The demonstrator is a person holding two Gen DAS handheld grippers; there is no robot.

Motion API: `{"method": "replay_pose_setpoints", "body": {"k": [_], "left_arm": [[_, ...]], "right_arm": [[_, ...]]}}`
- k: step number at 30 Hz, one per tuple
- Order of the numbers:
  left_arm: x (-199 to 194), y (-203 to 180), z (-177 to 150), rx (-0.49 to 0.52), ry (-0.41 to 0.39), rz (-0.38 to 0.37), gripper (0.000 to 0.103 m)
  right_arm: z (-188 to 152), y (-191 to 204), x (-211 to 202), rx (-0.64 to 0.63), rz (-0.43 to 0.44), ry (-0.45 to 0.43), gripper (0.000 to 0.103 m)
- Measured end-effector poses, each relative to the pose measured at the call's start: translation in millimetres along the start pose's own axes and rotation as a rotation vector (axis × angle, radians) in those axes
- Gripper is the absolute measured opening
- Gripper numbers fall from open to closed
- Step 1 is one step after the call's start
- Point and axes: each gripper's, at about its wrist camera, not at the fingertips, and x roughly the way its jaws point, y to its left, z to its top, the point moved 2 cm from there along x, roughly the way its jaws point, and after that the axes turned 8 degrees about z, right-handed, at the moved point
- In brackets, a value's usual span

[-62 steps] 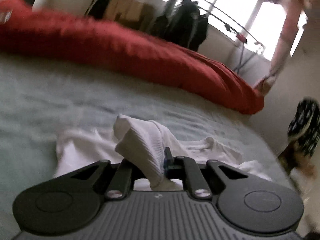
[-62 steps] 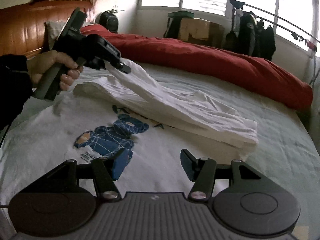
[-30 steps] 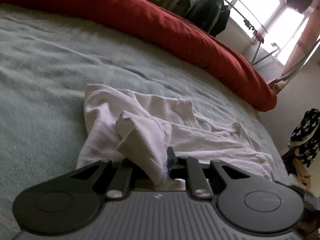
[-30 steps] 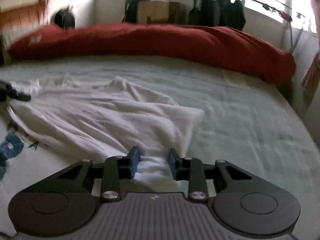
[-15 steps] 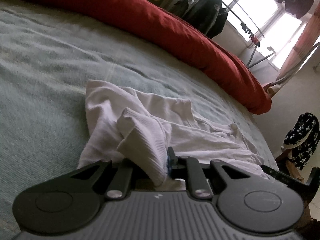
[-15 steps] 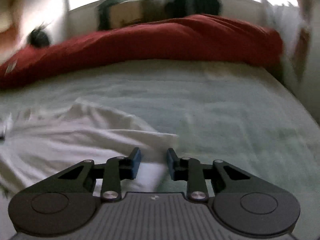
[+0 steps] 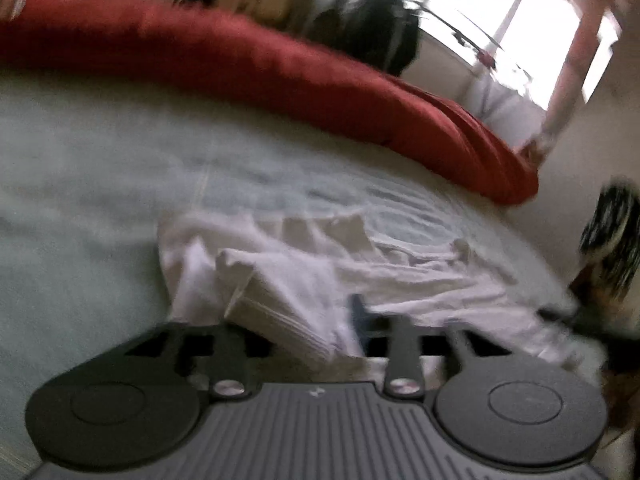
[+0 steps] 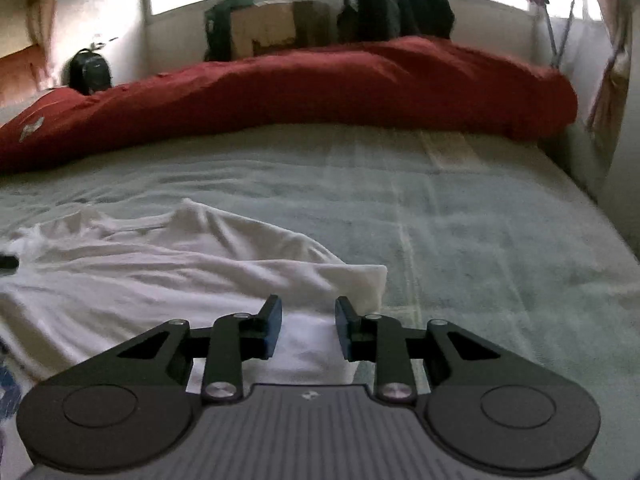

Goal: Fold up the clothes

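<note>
My left gripper (image 7: pixel 296 328) is opening, freeing the white shirt's (image 7: pixel 360 276) cuff at lower centre: fold laid; right gripper (image 8: pixel 308 328) part-open, empty.

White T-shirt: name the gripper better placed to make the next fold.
Probably right. The right gripper hangs open over the white T-shirt near its free corner; the left gripper is opening, folded cloth between its jaws.
</note>
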Motion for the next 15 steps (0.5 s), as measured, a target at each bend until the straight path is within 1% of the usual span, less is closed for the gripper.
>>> {"method": "replay_pose_setpoints", "body": {"k": [1,2,3,4,6,8,9,12,15], "left_arm": [[-5.3,-2.7,1.9,0.036,-0.005,0.031,0.067],[-10.6,-5.4,3.9,0.073,-0.011,0.062,0.068],[-16.7,-3.3,6.0,0.077,-0.008,0.087,0.068],[-23.0,0.1,8.0,0.072,-0.004,0.111,0.068],[-37.6,11.3,13.5,0.019,-0.025,0.123,0.068],[-48.8,17.4,20.6,-0.034,-0.068,0.084,0.069],[-50.4,16.9,24.0,-0.047,-0.08,0.043,0.07],[-33.2,-2.0,27.7,-0.022,-0.062,-0.058,0.071],[-1.4,-19.4,18.0,0.02,0.006,-0.113,0.071]], "right_arm": [[-1.5,4.5,-4.1,-0.025,-0.005,-0.002,0.033],[-2.8,8.0,-8.5,-0.044,0.0,-0.004,0.033],[-4.0,11.6,-13.0,-0.062,0.006,-0.006,0.033],[-4.8,15.4,-17.0,-0.076,0.016,-0.005,0.033],[-4.8,23.0,-24.2,-0.1,0.025,-0.012,0.033],[-4.9,31.9,-31.2,-0.122,0.042,-0.026,0.033],[-5.2,37.3,-32.0,-0.137,0.056,-0.029,0.035],[-5.7,52.0,-23.9,-0.18,0.077,-0.007,0.038],[-12.4,55.5,-12.4,-0.186,0.077,0.033,0.039]]}}
